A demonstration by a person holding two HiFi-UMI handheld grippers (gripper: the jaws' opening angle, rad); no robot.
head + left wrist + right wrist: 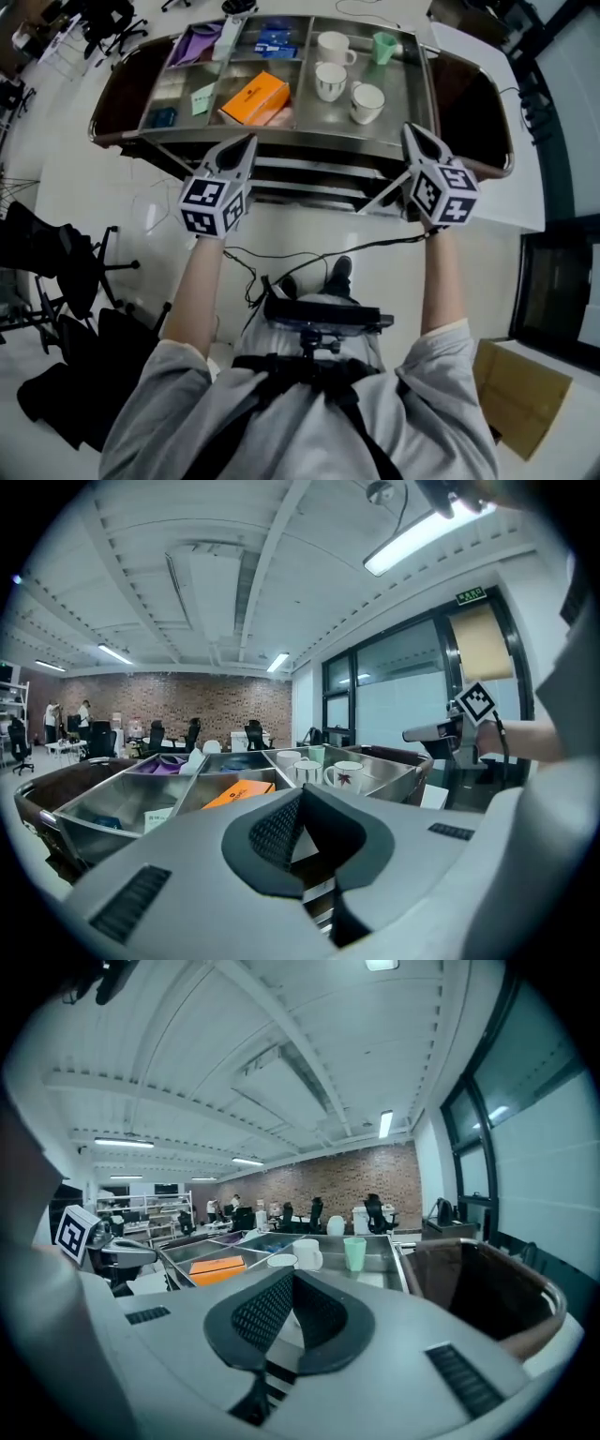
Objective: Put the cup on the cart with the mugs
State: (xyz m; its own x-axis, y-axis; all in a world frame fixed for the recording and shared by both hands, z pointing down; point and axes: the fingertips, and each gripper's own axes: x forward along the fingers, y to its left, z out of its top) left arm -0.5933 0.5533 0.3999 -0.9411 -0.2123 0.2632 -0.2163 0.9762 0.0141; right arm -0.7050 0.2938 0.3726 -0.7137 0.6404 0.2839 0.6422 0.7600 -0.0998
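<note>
Steel cart [319,139] with mugs [330,80] and green cup [383,47], left gripper [249,141] and right gripper [409,129] held forward, jaws pressed together

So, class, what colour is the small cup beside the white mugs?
Pale green; the small tapered cup shows best in the head view.

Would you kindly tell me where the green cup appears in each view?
Head view: green cup in the cart's right compartment, behind the white mugs.
Left gripper view: cup at centre, behind the mugs.
Right gripper view: cup at centre, right of the mugs.
Shared landmark: the orange box.
</note>
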